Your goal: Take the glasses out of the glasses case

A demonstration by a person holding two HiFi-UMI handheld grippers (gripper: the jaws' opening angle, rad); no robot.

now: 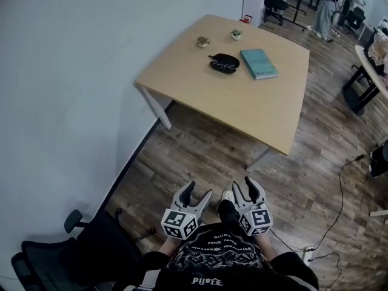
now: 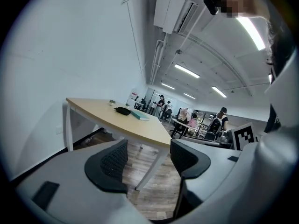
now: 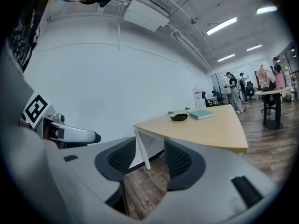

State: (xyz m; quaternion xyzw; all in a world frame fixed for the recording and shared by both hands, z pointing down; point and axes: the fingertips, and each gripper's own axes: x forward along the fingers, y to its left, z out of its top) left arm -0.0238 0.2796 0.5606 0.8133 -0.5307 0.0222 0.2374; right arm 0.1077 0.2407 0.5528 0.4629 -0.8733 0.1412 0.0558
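Both tools are held low and close to our body, well apart from the tabletop (image 1: 242, 105).

Left hand-held gripper (image 1: 198, 191): released, jaws apart, with only the wood floor (image 1: 200, 144) showing between them. Right hand-held gripper (image 1: 244, 187): also released and empty. The two sit side by side, near each other.

Glasses case (image 1: 224, 62): dark and oval, lying on the far half of the tabletop, just left of a teal book (image 1: 259, 63). We cannot tell from here whether it is open or closed.

Two small potted plants (image 1: 203, 42) stand beyond the case. A white wall (image 1: 73, 71) runs along our left. A black office chair (image 1: 36, 256) sits at our lower left.
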